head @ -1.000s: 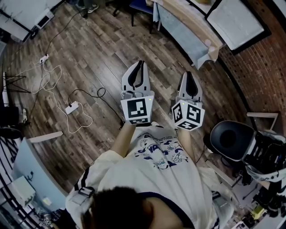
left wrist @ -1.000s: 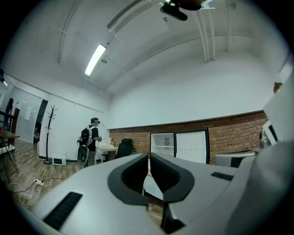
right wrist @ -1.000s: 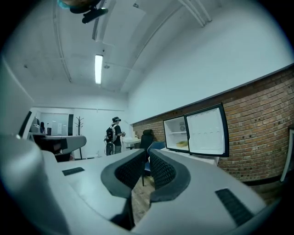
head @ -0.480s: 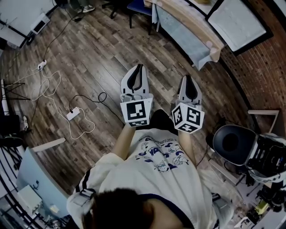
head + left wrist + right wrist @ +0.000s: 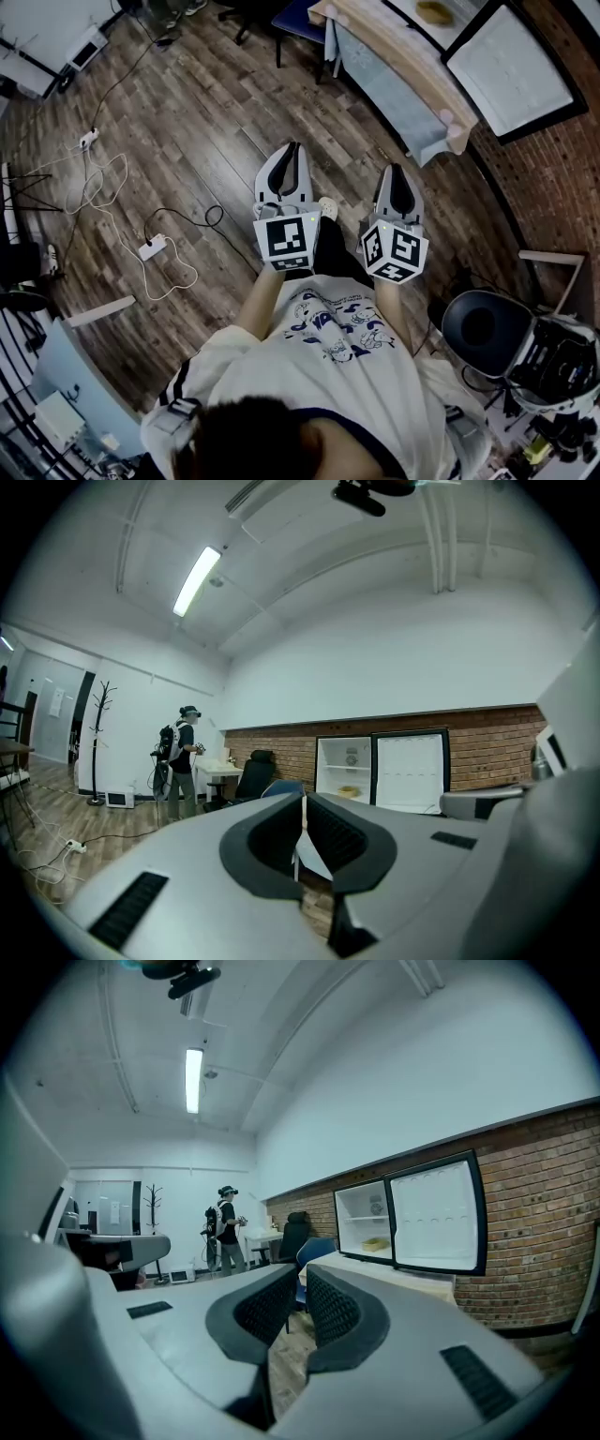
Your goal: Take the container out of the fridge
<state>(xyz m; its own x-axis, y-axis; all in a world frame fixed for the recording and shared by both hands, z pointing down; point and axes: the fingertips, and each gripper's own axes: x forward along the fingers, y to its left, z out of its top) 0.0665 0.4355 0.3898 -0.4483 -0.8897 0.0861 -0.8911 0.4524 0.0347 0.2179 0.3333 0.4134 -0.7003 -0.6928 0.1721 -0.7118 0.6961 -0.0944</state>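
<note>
The small white fridge [image 5: 345, 769] stands open against the brick wall, its door [image 5: 411, 772] swung to the right. A yellowish container [image 5: 348, 791] lies on its lower shelf; it also shows in the right gripper view as the container [image 5: 376, 1244] and at the head view's top edge as the container [image 5: 434, 12]. My left gripper [image 5: 292, 153] and right gripper [image 5: 396, 175] are held side by side over the wood floor, far from the fridge. Both are shut and hold nothing. The left gripper [image 5: 302, 803] and right gripper [image 5: 301, 1274] point toward the fridge.
A table [image 5: 394, 47] with a pale cloth stands between me and the fridge door [image 5: 514, 64]. Cables and a power strip [image 5: 150, 249] lie on the floor at left. A black round seat [image 5: 480, 321] is at right. A person [image 5: 182, 757] stands by a desk and office chair [image 5: 253, 775].
The head view has shifted forward: the table, fridge door and container have come further into view at the top right. Both grippers stay shut side by side, slightly lower in the view.
</note>
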